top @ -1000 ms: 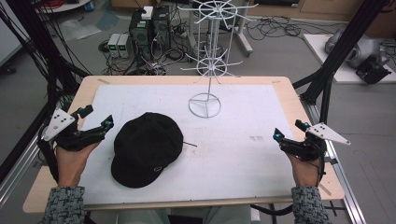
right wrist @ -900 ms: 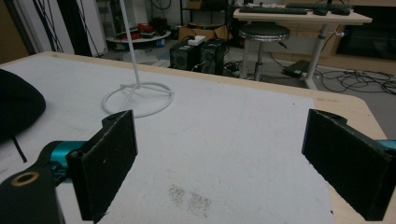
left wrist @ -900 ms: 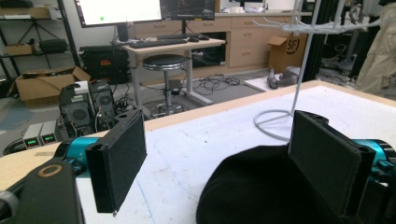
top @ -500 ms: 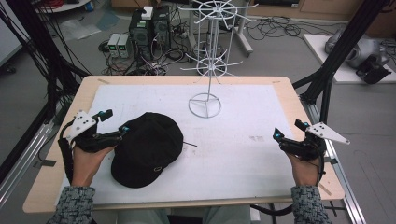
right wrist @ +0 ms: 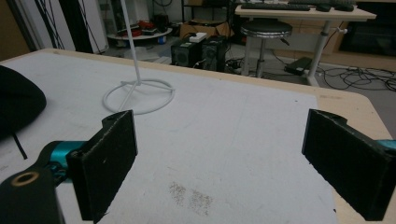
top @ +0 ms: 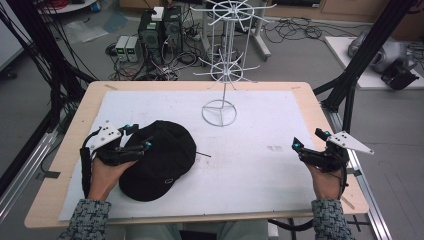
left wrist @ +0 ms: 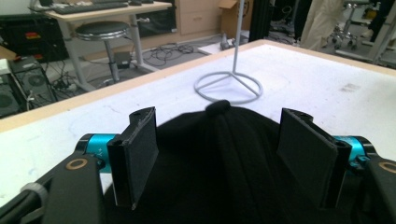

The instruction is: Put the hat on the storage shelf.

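A black baseball cap lies on the white sheet at the table's left. My left gripper reaches over the cap's left side from a hand at the near left. In the left gripper view its jaws have just been closing, and the cap's crown lies between the two pads, with no visible pinch in the cloth. At the table's right edge my right gripper hovers open, nothing between its pads but bare sheet. A white wire display stand rises at the back middle.
The white sheet covers most of the wooden table. The stand's ring base sits beyond the cap and at far left in the right gripper view. Black frame posts flank the table. Computers and cables crowd the floor behind.
My left gripper has moved right, from beside the cap's left edge to over its crown, and its jaws have narrowed a little. The right gripper has stayed put.
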A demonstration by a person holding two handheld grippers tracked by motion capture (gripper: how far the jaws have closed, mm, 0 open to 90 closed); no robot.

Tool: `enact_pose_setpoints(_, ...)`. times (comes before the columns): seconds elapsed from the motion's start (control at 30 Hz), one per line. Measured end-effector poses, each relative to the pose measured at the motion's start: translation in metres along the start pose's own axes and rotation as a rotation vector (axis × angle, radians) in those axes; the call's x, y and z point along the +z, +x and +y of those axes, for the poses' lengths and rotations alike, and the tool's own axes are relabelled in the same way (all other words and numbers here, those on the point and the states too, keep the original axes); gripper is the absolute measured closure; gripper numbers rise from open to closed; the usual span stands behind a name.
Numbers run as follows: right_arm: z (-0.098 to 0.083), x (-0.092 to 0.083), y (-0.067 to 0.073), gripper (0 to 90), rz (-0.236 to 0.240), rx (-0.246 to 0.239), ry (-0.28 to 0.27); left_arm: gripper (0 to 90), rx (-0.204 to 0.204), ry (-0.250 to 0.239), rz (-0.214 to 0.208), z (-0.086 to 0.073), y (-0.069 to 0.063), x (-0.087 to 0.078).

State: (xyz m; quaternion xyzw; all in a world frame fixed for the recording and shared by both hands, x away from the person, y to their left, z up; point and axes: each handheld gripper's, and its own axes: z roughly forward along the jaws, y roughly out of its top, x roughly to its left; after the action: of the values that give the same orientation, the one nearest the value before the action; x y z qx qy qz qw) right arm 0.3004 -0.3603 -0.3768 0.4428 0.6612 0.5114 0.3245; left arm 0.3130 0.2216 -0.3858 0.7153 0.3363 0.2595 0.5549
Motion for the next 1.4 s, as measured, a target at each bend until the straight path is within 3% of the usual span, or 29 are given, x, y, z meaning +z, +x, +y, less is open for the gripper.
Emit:
enact_pose_setpoints(0.23,0.000,-0.001,-0.001,9.4,0.000,0.005,0.001,39.4,-0.018,0.074,-0.027,-0.007,-0.002,0.009)
enact_pose_setpoints(0.5,0.000,-0.001,-0.001,9.4,-0.002,0.002,-0.003,52.6,-0.022,0.120,-0.034,-0.009,-0.002,0.011)
enact_pose_setpoints(0.53,0.000,-0.002,-0.001,9.4,-0.003,0.005,-0.004,61.4,-0.017,0.129,-0.040,-0.009,-0.003,0.011)
enact_pose_setpoints(0.77,0.000,-0.002,-0.001,9.4,-0.005,0.009,-0.002,81.0,-0.006,0.140,-0.041,-0.008,-0.007,0.010)
enact_pose_setpoints(0.93,0.000,-0.002,-0.002,9.4,-0.007,0.003,-0.006,84.4,-0.009,0.110,-0.038,-0.007,-0.007,0.008)
enact_pose_setpoints(1.2,-0.002,-0.003,-0.003,9.4,-0.009,0.011,-0.002,85.5,0.020,0.015,-0.057,-0.001,-0.007,0.003)
enact_pose_setpoints(1.4,-0.002,-0.003,-0.005,9.4,-0.011,0.018,-0.003,85.7,0.020,-0.010,-0.054,0.009,-0.003,-0.002)
